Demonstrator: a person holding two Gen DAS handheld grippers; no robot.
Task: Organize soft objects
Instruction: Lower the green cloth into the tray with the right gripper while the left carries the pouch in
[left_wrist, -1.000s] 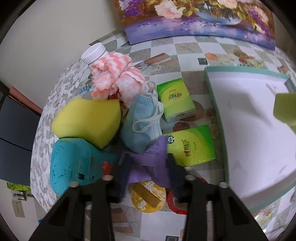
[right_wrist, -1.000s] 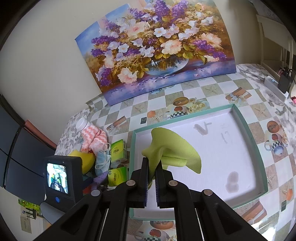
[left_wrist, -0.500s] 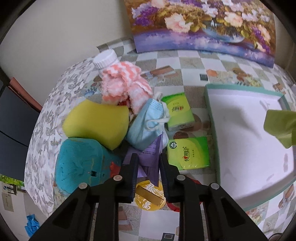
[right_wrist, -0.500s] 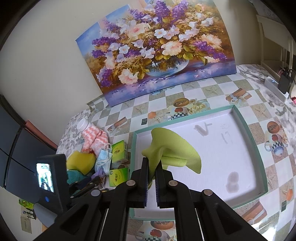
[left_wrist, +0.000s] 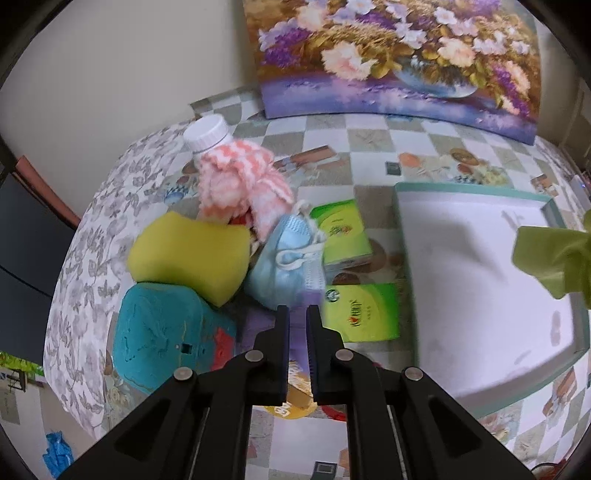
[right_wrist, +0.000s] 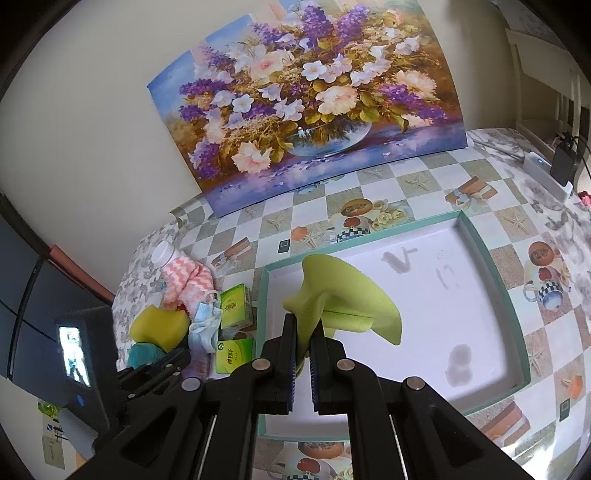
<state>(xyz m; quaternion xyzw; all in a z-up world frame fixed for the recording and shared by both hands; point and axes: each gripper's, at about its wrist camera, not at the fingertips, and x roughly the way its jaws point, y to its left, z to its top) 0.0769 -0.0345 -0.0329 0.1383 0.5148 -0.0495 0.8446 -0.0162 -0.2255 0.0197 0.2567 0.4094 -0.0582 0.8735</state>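
My left gripper (left_wrist: 297, 312) is shut on a purple cloth (left_wrist: 258, 317) at the near edge of a pile: yellow sponge (left_wrist: 192, 254), teal sponge (left_wrist: 159, 339), blue face mask (left_wrist: 284, 258), pink-and-white knit cloth (left_wrist: 236, 184). My right gripper (right_wrist: 303, 325) is shut on a lime-green cloth (right_wrist: 347, 295) and holds it above the left part of the white tray (right_wrist: 480, 258) with a teal rim. The green cloth also shows in the left wrist view (left_wrist: 554, 258).
Two green tissue packs (left_wrist: 343, 232) (left_wrist: 364, 314) lie between the pile and the tray. A white-capped bottle (left_wrist: 207, 133) stands behind the knit cloth. A flower painting (right_wrist: 306, 99) leans on the wall. A yellow lid (left_wrist: 291, 402) lies under my left gripper.
My left gripper closed from wide open onto the purple cloth and has drawn back and up. My right gripper holds the green cloth still.
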